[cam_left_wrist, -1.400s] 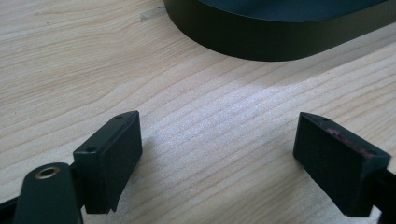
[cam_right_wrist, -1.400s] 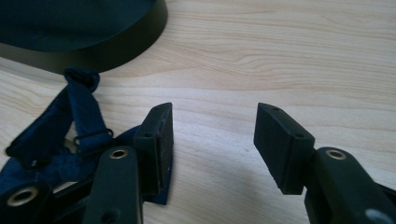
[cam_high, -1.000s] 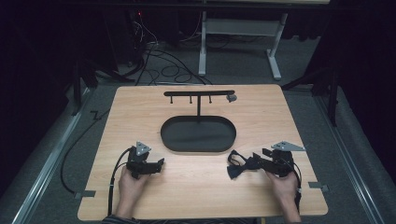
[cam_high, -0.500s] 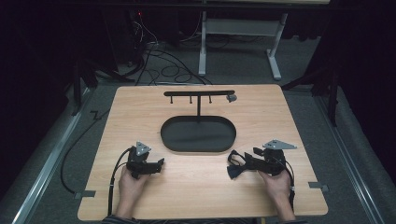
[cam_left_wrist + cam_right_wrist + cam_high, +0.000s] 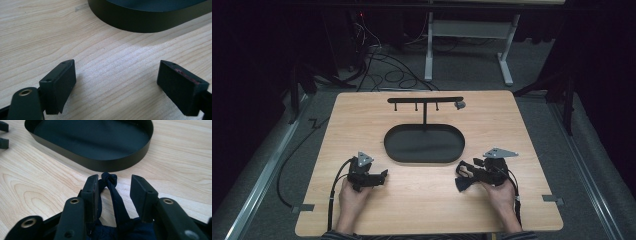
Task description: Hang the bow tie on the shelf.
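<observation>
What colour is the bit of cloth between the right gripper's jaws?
The cloth is dark navy blue, almost black. It shows best in the right gripper view.

1. The pale wooden tabletop [image 5: 522, 130] was evenly lit from above, while the surrounding room lay nearly black.
2. The high view looked soft and slightly grainy.
3. In the left gripper view, a soft shadow lay under the black oval metal tray [image 5: 150, 22], and a bright patch fell between the jaws.
4. The nearest parts of the right gripper view were perhaps slightly blurred.
</observation>
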`<state>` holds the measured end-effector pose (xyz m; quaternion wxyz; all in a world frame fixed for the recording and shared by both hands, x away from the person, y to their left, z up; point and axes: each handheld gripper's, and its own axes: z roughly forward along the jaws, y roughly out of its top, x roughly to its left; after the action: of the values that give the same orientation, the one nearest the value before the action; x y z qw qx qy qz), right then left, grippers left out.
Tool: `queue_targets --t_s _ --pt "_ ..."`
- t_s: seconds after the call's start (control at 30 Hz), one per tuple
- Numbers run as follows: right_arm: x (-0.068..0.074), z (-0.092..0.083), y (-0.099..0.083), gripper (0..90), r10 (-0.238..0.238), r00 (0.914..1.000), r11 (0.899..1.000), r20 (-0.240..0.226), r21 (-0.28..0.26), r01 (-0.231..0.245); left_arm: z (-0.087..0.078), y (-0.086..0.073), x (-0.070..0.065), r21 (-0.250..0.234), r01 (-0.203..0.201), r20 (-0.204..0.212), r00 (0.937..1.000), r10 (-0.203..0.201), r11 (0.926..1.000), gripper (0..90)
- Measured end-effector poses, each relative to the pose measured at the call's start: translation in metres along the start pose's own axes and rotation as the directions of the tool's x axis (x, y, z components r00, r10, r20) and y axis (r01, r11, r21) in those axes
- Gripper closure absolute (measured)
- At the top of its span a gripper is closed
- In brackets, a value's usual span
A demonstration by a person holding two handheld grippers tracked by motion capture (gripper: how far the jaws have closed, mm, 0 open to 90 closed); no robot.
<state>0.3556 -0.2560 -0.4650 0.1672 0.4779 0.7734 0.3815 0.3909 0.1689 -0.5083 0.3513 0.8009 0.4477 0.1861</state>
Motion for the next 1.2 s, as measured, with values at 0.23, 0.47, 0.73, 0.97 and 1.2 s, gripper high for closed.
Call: queue_targets --t_s 0.23,0.47,0.73,0.97,1.2 --pt "-0.001 0.008 0.0 67.1 0.003 1.0 0.999 0.008 0.036 -0.003 0.0 0.0 0.0 0.0 0.0 0.0 1.0 0.0 1.0 15.9" --pt "-0.004 0.014 -0.003 78.1 0.0 1.0 0.998 0.009 0.064 -0.001 0.0 0.0 0.0 0.0 0.0 0.0 1.0 0.0 1.0 15.9" --pt "-0.003 0.013 -0.005 89.8 -0.012 0.9999 0.998 -0.009 0.059 0.013 0.0 0.0 0.0 0.0 0.002 0.0 1.0 -0.002 1.0 15.9" --pt "-0.001 0.005 -0.002 90.0 -0.023 0.9993 0.999 -0.029 0.034 0.024 0.0 0.0 0.0 0.0 0.0 0.0 1.0 0.0 1.0 15.9" --pt "0.003 -0.008 0.004 90.0 -0.035 0.9982 0.999 -0.048 0.0 0.035 0.0 0.0 0.0 0.0 0.0 0.0 1.0 0.0 1.0 15.9"
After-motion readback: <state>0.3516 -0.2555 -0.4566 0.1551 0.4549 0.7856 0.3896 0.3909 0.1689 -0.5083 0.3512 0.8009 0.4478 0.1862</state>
